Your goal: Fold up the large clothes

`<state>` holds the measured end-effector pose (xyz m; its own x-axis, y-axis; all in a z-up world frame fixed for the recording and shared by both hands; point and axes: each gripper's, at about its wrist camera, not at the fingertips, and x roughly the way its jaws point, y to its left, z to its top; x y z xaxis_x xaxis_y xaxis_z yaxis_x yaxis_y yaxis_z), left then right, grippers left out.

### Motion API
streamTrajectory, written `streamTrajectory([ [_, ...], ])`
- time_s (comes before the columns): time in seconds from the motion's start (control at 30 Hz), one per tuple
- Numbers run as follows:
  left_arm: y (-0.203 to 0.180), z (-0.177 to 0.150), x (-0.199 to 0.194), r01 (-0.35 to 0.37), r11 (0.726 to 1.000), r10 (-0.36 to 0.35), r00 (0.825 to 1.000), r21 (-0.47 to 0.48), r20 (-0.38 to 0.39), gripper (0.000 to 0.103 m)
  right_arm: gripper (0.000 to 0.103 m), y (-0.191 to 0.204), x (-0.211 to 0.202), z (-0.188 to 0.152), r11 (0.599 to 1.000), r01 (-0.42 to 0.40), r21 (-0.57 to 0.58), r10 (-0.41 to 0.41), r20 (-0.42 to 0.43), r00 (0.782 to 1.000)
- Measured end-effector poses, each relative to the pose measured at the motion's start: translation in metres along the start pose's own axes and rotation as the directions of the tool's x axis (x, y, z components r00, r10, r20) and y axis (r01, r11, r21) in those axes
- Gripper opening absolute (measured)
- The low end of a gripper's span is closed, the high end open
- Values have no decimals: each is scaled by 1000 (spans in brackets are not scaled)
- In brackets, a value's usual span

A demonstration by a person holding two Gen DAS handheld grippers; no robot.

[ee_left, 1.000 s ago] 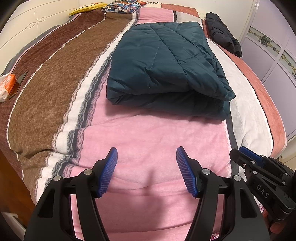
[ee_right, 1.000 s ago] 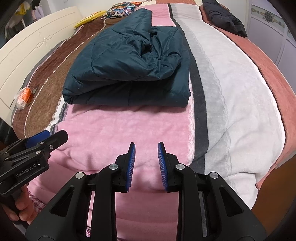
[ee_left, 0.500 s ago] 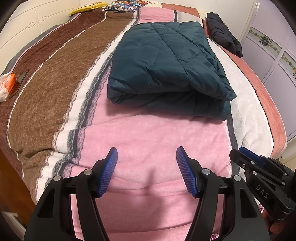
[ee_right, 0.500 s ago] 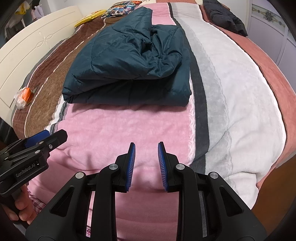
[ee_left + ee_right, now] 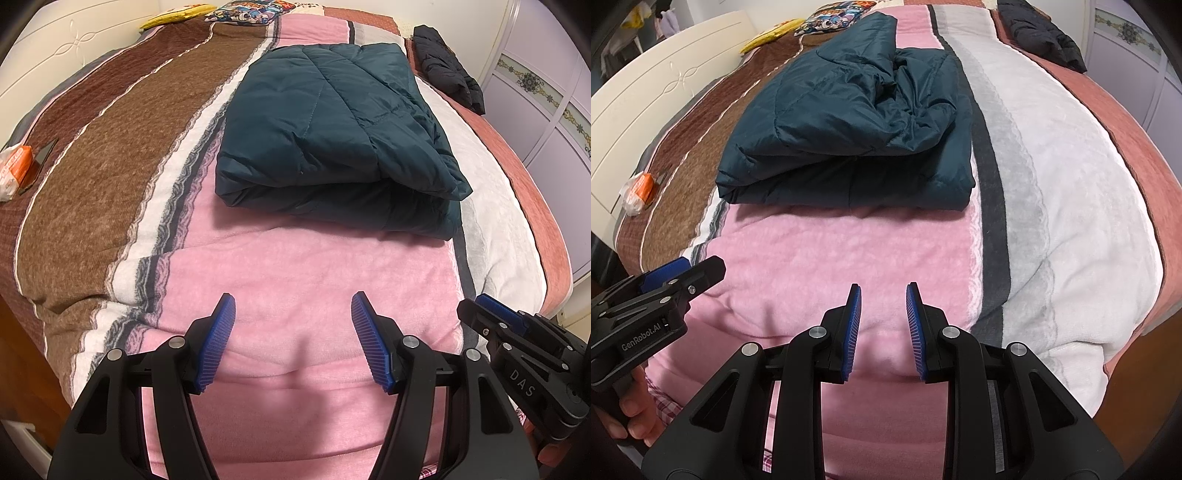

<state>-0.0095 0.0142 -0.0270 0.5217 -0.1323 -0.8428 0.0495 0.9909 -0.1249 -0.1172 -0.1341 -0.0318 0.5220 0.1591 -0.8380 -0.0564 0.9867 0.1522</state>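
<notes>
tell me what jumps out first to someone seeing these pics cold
The dark teal puffer jacket, folded into a thick bundle, lies mid-bed on the striped blanket. Near the camera, the left gripper and right gripper hover open and empty over the pink stripe. A black garment sits at the far right edge.

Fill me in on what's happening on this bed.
A person holds two black grippers with blue pads over the pink stripe of the striped blanket. The left gripper and right gripper are both open and empty. The dark teal quilted jacket lies folded ahead, touched by neither.
</notes>
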Motion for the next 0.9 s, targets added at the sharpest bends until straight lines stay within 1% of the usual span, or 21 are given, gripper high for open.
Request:
streamTrajectory([
  [0.9,5,1,-1,-6,1000,6,1000,-2,-1,63,26,1,0,-1,1000,1,1,-1,0,1000],
])
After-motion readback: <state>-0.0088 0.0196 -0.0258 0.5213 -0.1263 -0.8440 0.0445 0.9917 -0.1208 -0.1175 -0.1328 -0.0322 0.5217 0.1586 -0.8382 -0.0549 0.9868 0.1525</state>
